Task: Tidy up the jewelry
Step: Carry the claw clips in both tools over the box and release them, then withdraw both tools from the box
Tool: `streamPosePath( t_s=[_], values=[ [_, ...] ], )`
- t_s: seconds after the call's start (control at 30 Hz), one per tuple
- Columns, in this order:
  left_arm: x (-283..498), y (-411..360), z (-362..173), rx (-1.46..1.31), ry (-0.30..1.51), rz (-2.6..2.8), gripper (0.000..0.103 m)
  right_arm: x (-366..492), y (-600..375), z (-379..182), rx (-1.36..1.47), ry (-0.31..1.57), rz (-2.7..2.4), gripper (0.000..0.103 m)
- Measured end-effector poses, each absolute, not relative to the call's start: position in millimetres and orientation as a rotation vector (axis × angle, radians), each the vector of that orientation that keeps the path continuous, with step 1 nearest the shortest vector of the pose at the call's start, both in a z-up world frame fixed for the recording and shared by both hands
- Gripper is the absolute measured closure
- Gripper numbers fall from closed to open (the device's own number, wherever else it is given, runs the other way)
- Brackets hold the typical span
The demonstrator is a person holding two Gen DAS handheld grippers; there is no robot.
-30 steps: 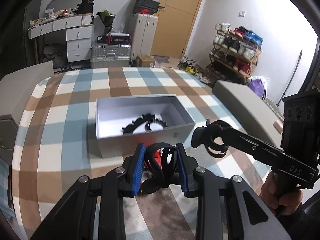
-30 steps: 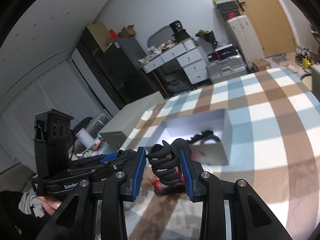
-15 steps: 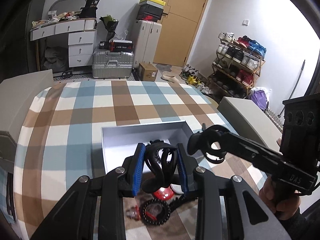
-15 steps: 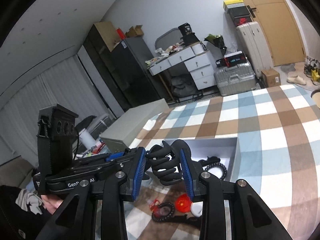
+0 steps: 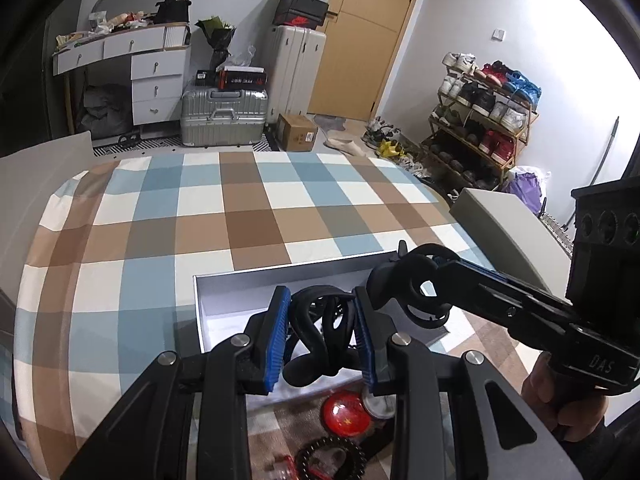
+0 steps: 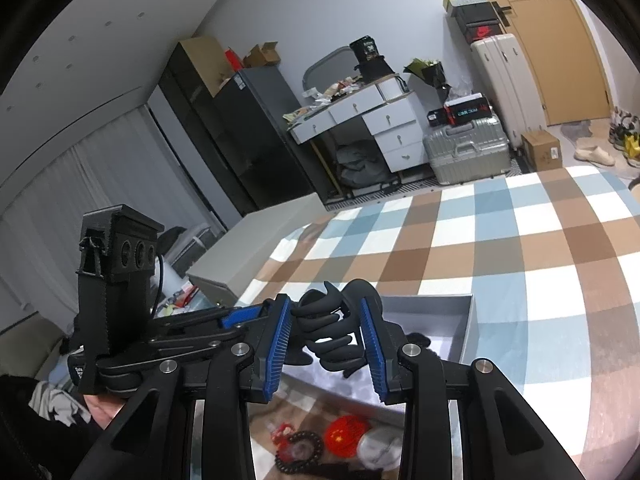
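Note:
My left gripper (image 5: 322, 320) is shut on a black hair claw clip (image 5: 316, 344) between its blue pads. It hangs above the open grey box (image 5: 224, 280), which holds a dark beaded piece, mostly hidden. My right gripper (image 6: 326, 332) is shut on a second black claw clip (image 6: 336, 340) and reaches in from the right beside the left one, over the box (image 6: 468, 320). That clip (image 5: 416, 292) also shows in the left wrist view. The left gripper (image 6: 240, 316) comes in from the left in the right wrist view.
On the checked cloth (image 5: 160, 220) by the box's near wall lie a red round badge (image 5: 346, 416), a pale round piece (image 5: 380, 404) and a black bead bracelet (image 5: 332, 460). Grey padded blocks flank the table (image 5: 504, 224). A person's hand (image 5: 560, 396) grips the right handle.
Both grippers have carried their clips forward, from short of the box to over it. The badge and bracelet by the near wall have come into view below the fingers.

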State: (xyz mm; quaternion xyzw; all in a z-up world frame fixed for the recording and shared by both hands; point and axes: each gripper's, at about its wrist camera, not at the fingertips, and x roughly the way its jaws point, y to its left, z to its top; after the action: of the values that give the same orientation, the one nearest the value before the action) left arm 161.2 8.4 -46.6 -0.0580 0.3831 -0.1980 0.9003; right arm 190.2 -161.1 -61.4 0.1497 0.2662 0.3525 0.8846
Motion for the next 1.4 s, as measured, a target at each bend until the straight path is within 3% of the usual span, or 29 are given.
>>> streamPosePath(
  t_s=[0.7, 0.77, 0.8, 0.9, 1.27, 1.4],
  values=[
    [178, 6, -62, -0.136, 0.878, -0.401, 0.077, 217, -155, -80, 0.316, 0.637, 0.683, 0.066],
    [177, 5, -61, -0.123, 0.872, -0.393, 0.073, 217, -157, -77, 0.326, 0.628, 0.683, 0.062],
    [176, 5, -60, -0.116, 0.87, -0.386, 0.063, 215, -158, -76, 0.33, 0.622, 0.686, 0.06],
    [173, 9, -55, -0.133, 0.848, -0.375, 0.052, 210, -160, -74, 0.334, 0.611, 0.678, 0.056],
    [154, 14, -41, -0.114, 0.804, -0.337, 0.05, 180, -175, -57, 0.338, 0.543, 0.639, 0.03],
    [144, 16, -36, -0.117, 0.786, -0.338, 0.046, 168, -179, -51, 0.339, 0.531, 0.63, 0.027]
  ],
)
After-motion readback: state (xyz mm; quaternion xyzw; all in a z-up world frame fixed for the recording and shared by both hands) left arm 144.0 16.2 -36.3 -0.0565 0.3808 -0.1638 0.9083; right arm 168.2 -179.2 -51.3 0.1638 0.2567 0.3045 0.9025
